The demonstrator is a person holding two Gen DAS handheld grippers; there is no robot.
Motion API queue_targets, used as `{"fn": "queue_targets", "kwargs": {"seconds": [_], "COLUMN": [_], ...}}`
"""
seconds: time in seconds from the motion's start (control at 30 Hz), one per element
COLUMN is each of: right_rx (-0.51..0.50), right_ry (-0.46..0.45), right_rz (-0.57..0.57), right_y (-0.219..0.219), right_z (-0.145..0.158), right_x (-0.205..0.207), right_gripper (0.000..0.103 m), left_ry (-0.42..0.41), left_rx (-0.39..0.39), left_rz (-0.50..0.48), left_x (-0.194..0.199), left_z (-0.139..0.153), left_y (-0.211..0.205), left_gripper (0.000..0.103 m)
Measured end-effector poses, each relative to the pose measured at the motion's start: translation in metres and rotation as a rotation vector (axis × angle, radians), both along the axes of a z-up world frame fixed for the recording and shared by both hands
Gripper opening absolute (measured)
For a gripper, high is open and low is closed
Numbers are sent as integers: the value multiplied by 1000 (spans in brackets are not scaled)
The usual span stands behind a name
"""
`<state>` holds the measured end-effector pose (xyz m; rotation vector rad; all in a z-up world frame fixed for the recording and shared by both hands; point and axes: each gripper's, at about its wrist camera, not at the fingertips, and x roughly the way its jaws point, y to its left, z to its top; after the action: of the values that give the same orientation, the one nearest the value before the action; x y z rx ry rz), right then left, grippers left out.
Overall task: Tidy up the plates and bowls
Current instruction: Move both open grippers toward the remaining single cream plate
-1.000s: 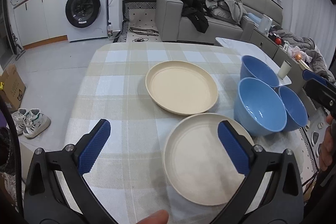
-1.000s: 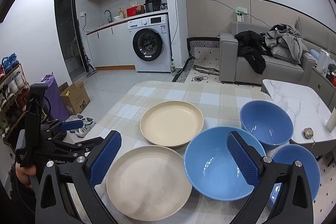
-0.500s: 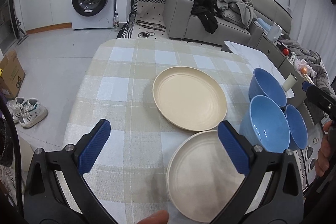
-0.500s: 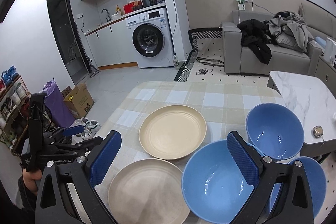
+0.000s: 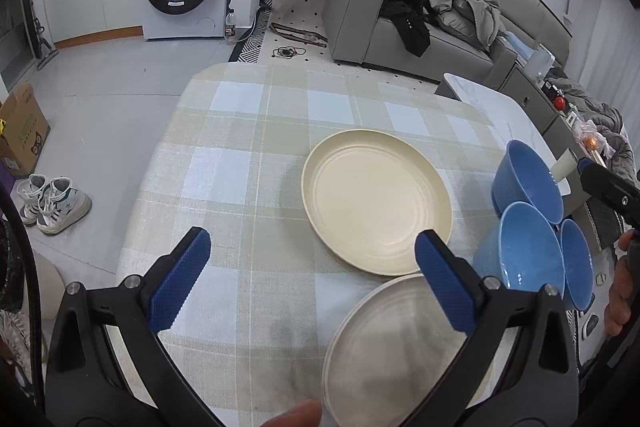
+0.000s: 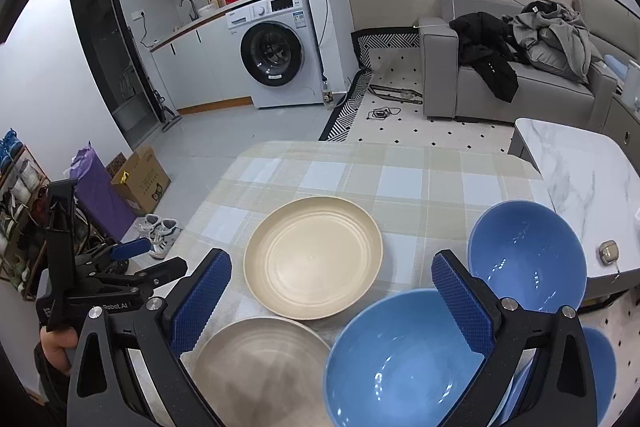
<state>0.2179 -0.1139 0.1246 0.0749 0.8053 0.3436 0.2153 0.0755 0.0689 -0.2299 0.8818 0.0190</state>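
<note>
Tools wide apart, empty, above plates and bowls.

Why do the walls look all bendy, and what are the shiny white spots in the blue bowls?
Both wrist views use fisheye lenses, so straight walls curve and dark corners ring each picture. In the right wrist view the nearest blue bowl and the far blue bowl show small white glints, reflected room light. In the left wrist view the near plate looks dim and greyish.

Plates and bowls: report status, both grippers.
Left gripper open, empty. Right gripper open, empty, above the near blue bowl. Two plates and three bowls lie unstacked on the checked tablecloth. Nothing in the way.
</note>
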Motion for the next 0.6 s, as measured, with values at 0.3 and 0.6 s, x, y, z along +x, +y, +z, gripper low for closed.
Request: {"fn": "queue_targets", "kwargs": {"seconds": [0.3, 0.6], "right_rx": [-35, -84], "right_ry": [72, 168], "right_rz": [6, 29], "right_y": [8, 14], "right_z": [-19, -53], "right_x": [40, 76], "right_gripper": [102, 102], "left_ry": [50, 110], "left_rx": [-3, -24], "left_rz": [0, 10], "left_x": [37, 73], "left_z": [-20, -50], "left_y": [3, 5], "left_gripper": [102, 102]}}
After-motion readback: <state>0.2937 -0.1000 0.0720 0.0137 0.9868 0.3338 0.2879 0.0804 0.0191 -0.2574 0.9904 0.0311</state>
